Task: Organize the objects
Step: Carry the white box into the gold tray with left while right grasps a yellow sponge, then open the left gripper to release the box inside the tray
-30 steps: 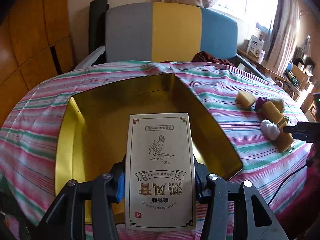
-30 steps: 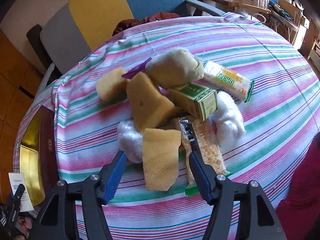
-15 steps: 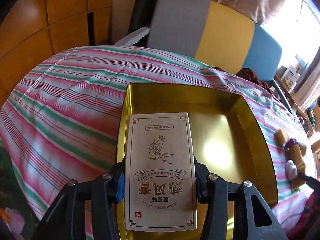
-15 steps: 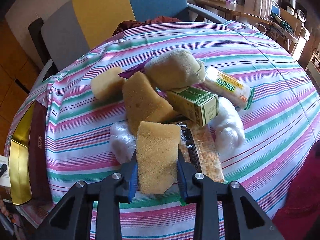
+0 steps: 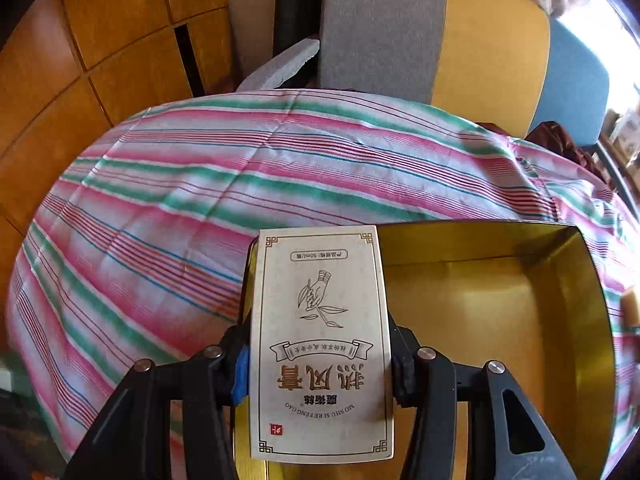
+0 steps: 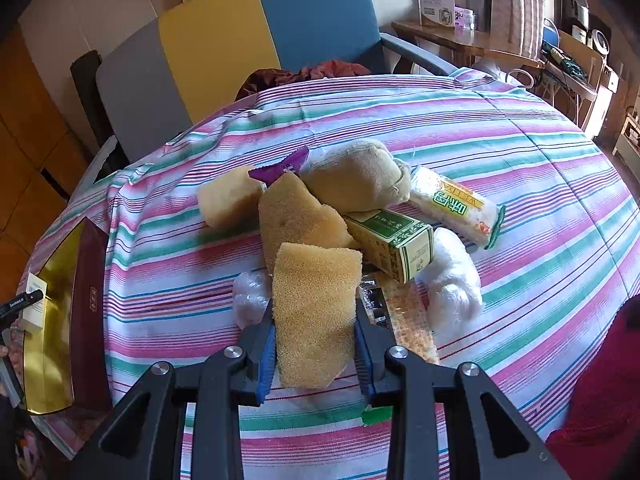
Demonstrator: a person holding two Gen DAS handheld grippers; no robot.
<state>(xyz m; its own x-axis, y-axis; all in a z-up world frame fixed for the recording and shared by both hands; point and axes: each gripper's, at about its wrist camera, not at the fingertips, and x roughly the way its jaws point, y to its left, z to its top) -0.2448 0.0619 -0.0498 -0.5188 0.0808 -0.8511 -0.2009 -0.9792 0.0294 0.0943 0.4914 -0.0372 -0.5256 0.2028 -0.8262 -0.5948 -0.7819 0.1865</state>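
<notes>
Left gripper (image 5: 318, 364): fingers clenched on a cream printed carton (image 5: 320, 340), held over the near-left corner of the gold-lined box (image 5: 500, 320), which sits on the striped cloth (image 5: 180, 216) of the counter. Right gripper (image 6: 314, 344): fingers grasping a yellow sponge (image 6: 314, 312) at the near edge of the pile; whether it is lifted off the cloth is unclear. Beside it lie a green carton (image 6: 394, 242), a white bundle (image 6: 452, 284) and a cloth pouch (image 6: 358, 178).
</notes>
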